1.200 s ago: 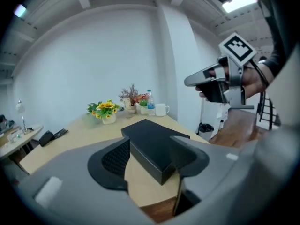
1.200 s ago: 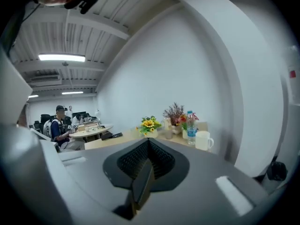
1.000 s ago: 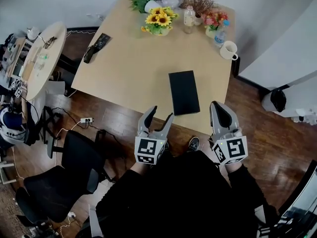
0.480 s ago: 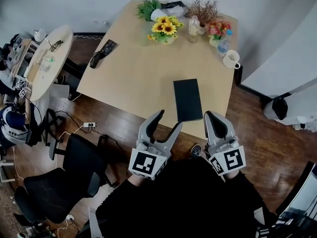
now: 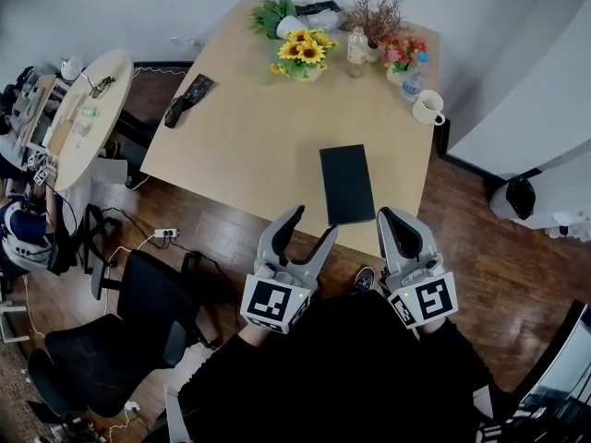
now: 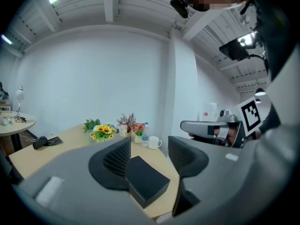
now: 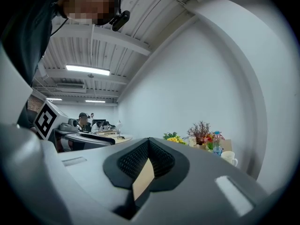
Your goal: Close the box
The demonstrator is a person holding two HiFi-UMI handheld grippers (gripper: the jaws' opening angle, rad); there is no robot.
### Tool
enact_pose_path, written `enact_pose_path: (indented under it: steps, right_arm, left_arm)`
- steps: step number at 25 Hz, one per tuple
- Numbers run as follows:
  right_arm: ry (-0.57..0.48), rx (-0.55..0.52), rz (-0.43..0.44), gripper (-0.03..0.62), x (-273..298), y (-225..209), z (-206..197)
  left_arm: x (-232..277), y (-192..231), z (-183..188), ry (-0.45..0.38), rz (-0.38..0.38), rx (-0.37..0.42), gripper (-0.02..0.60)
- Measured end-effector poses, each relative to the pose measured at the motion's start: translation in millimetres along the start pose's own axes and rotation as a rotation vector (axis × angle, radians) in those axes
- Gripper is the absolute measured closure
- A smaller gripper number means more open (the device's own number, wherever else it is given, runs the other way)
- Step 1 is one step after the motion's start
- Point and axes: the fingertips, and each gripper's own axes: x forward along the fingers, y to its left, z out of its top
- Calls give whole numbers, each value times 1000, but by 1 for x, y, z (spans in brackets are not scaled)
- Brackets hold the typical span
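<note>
Both tools now sit back from the box: in the left gripper view it shows smaller and farther off than a second ago, and the right tool has dropped level with the left. The box lies flat at the near edge of the tabletop, toward its right corner. Its lid looks down all round, though the seam is too small to judge, so it seems to lie closed as the task wants. The left tool is spread wide and holds nothing. The right tool is pressed together, empty. Neither touches the box.
</note>
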Motion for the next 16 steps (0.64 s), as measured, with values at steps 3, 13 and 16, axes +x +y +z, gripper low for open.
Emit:
enact_pose_path:
  steps: [3,13,16]
  right_arm:
    - [2,0,1,594,0,0,-1]
    - [6,6,8,594,0,0,-3]
    - [12,7,10,594,0,1,-4]
  left_arm:
    - [0,0,-2,6,-2,3,347]
    - [1,-2,-6,19,-4,-2,347]
    - [2,-2,-5,19,-3,0,347]
